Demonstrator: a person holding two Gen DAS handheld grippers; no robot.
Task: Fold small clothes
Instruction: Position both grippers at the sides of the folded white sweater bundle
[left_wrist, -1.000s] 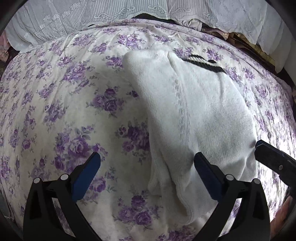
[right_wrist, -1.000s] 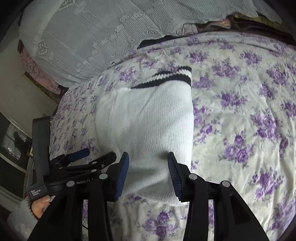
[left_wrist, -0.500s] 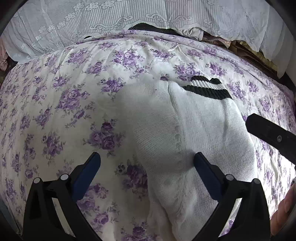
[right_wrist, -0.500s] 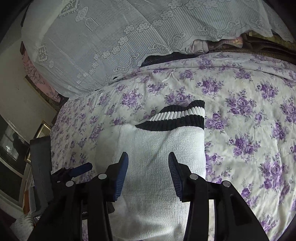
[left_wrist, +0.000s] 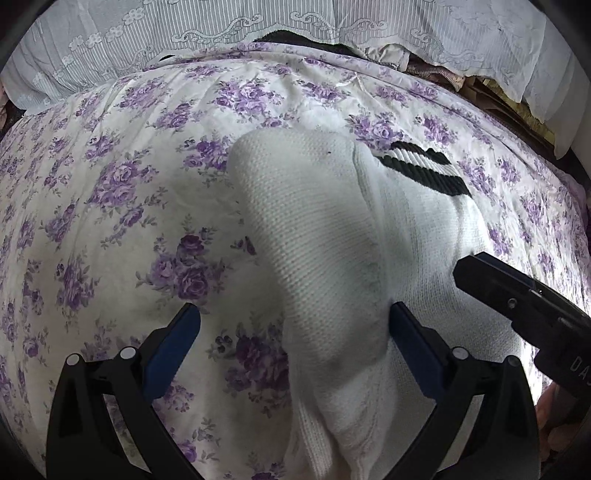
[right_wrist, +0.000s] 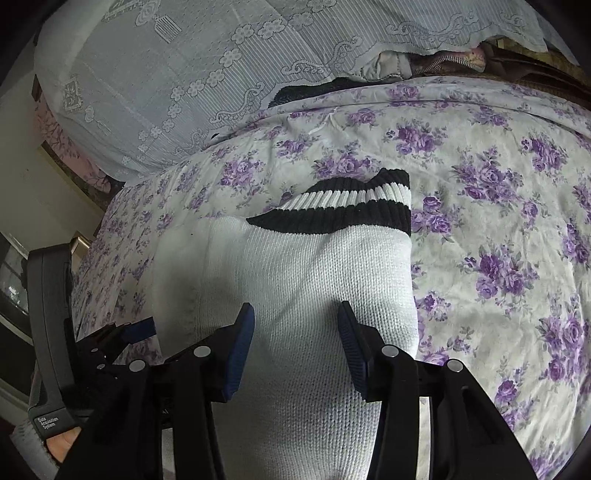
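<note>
A white knit sock (left_wrist: 413, 236) with a black-and-white striped cuff (right_wrist: 343, 206) lies flat on the floral bedspread (left_wrist: 110, 192), cuff at the far end. A second white knit layer (left_wrist: 306, 221) overlaps its left side. My left gripper (left_wrist: 293, 314) is wide open above the sock's near left part, its right finger over the knit and its left finger over the bedspread. My right gripper (right_wrist: 295, 310) hovers half open over the sock's middle with nothing pinched. Each gripper shows in the other's view: the right gripper's body (left_wrist: 517, 295) and the left gripper's blue pad (right_wrist: 140, 328).
A white lace cloth (right_wrist: 221, 74) covers a pile along the far edge of the bed, with dark and pink fabrics (right_wrist: 454, 59) poking out beneath it. The bedspread's left edge (right_wrist: 96, 236) drops off toward a wall.
Both grippers have moved forward along the sock toward the striped cuff, so the sock sits lower and the cuff shows fuller. The jaw widths look unchanged.
</note>
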